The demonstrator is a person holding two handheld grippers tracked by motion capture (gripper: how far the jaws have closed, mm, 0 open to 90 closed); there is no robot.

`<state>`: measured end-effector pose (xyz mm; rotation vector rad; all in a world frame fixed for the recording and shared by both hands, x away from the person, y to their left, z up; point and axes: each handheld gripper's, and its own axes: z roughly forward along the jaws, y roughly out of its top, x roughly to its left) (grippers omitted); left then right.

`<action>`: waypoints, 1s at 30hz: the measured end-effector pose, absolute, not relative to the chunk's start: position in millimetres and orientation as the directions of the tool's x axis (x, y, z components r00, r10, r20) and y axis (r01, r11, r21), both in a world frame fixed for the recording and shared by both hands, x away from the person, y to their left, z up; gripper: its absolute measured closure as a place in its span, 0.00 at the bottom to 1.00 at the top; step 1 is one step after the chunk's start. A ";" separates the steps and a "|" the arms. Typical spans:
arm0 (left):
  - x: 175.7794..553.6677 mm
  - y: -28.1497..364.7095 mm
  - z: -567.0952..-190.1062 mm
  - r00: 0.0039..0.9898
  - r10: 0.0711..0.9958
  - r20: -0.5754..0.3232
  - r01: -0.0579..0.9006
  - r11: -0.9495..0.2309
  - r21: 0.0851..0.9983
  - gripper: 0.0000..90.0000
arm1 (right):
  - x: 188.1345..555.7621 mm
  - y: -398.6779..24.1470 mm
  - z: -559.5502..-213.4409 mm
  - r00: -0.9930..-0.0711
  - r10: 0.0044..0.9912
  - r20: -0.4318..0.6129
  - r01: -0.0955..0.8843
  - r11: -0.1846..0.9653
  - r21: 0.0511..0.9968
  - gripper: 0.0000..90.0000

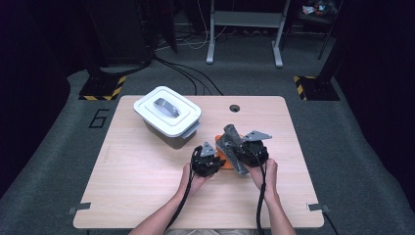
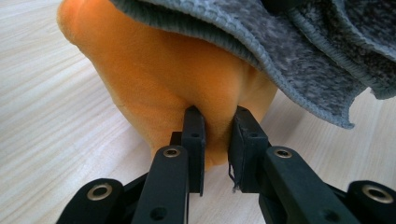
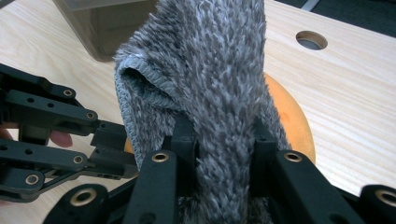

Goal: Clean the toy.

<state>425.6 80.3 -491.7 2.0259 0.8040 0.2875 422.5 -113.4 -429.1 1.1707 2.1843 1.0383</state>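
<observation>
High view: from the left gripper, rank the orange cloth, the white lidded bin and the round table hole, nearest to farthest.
1. Orange cloth: pinched in the left gripper, just to its right.
2. White lidded bin: up and to the left, toward the table's far-left corner.
3. Round table hole: near the far edge, up and slightly right.

Bin and hole are close to call; the bin's near corner looks nearer.

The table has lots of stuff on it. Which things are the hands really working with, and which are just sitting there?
Being worked with:
- orange cloth, pinched by the left gripper
- grey fuzzy cloth, pinched by the right gripper

Just sitting there:
- white lidded box, apart from both cloths
- round hole in the table
</observation>
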 end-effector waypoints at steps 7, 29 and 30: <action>425.7 79.3 -492.3 0.765 0.637 -0.097 0.418 -0.376 0.827 0.86 | 422.6 -117.2 -428.8 -0.523 0.851 -0.048 0.507 0.356 0.785 0.78; 426.0 80.3 -493.2 0.770 0.630 -0.096 0.414 -0.380 0.827 0.86 | 450.8 -182.7 -472.6 -0.337 0.937 0.091 0.675 0.172 0.718 0.78; 426.0 80.3 -493.2 0.770 0.631 -0.095 0.414 -0.379 0.828 0.86 | 452.2 -184.1 -474.0 -0.339 0.937 0.084 0.673 0.179 0.717 0.78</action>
